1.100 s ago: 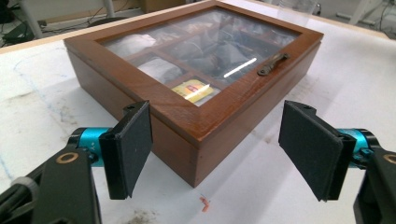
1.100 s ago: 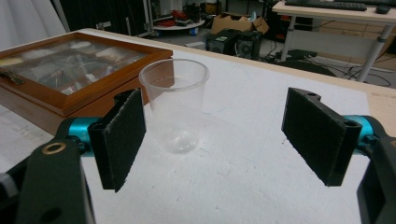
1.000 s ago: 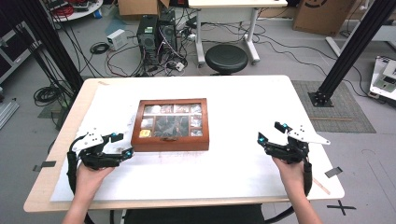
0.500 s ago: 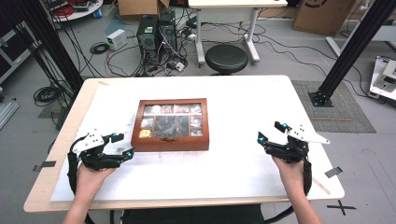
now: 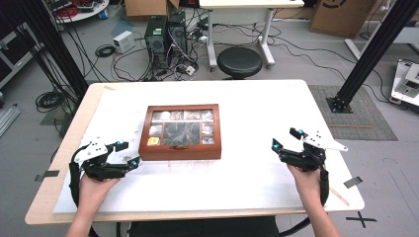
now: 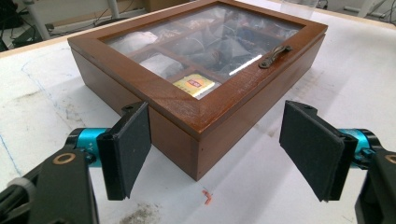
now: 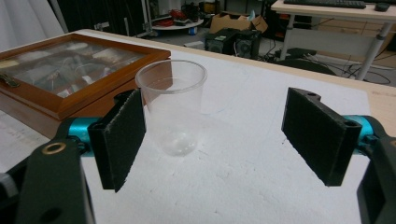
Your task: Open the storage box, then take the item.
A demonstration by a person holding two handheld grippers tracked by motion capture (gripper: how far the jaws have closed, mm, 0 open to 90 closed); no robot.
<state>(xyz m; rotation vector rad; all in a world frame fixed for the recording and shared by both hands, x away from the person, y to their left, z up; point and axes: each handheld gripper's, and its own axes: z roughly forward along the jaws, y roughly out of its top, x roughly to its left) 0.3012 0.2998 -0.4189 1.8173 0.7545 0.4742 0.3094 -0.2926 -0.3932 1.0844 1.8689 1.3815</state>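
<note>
Nothing moved; clear cup (image 7: 172,106) before right jaws.

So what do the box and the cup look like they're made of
The box looks like reddish-brown varnished wood, with visible grain and a slight sheen. Its lid has a clear pane, glass or plastic, reflecting light, and a dark metal-looking handle. The cup looks like thin clear plastic, see-through and glossy.

Each gripper, left (image 5: 124,154) and right (image 5: 286,140), is showing 2 flat black jaws on teal mounts, a black frame with a brass-ringed screw hole, a pale 3-cornered top plate and a black cable trailing back. Forearms are showing bare.
</note>
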